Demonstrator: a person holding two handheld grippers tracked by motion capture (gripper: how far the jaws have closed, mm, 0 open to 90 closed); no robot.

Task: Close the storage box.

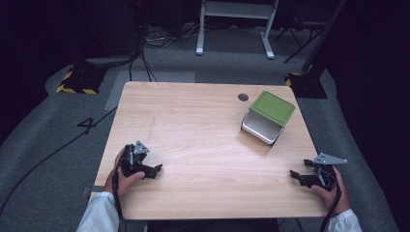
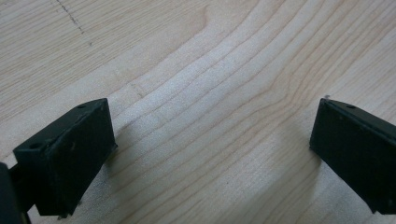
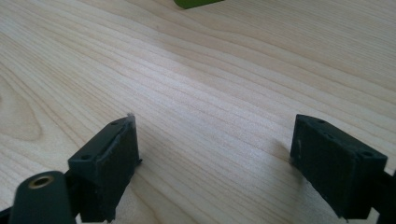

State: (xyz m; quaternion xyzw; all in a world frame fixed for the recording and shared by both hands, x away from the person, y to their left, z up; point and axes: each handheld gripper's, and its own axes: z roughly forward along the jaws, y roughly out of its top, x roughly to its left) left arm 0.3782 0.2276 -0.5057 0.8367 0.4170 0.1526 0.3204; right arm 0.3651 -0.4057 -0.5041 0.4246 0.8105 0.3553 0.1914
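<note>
A box [image 1: 268, 116] with a green lid and white sides lies tipped on the wooden table [image 1: 203, 125], toward the back right. My left gripper [image 1: 155, 170] rests low at the front left, held in a hand, its jaws pointing right. In the left gripper view it [image 2: 212, 112] stands open over bare wood. My right gripper [image 1: 296, 176] sits at the front right edge, jaws pointing left. It [image 3: 215, 126] is open too, nothing between its jaws, and a green sliver of the box [image 3: 196, 3] shows at the top edge.
A round cable hole [image 1: 243, 97] is cut in the table near the back, left of the box. Behind the table stand a white desk frame [image 1: 237, 24], floor cables and two yellow-black striped bases [image 1: 77, 83].
</note>
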